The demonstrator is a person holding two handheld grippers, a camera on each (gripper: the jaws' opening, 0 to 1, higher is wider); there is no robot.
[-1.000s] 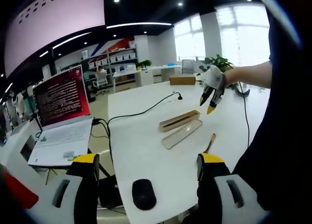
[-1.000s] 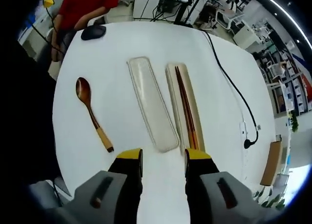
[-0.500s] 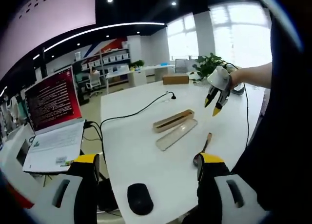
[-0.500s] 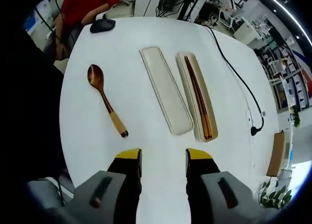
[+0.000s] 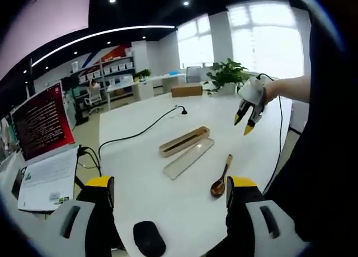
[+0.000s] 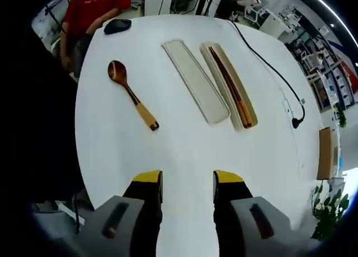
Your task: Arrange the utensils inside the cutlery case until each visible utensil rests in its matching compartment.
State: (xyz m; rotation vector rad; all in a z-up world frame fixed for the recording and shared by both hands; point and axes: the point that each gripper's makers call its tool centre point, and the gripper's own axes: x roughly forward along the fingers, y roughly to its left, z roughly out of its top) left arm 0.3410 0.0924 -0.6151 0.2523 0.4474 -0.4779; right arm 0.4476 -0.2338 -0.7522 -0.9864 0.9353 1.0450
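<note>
A round white table (image 6: 184, 156) is seen in an open office, bearing a wooden spoon (image 6: 132, 93) and cutlery case (image 6: 229, 84); both grippers are held agape, empty

Left gripper view: low, near table's (image 5: 140, 173) end, facing along it toward windows; right gripper view: high above table (image 6: 184, 150), looking steeply down; both share cutlery case (image 5: 184, 142) (image 6: 229, 92), lid (image 5: 188, 158) (image 6: 196, 80), wooden spoon (image 5: 221, 177) (image 6: 131, 93), computer mouse (image 5: 149, 239) (image 6: 117, 26).
</note>
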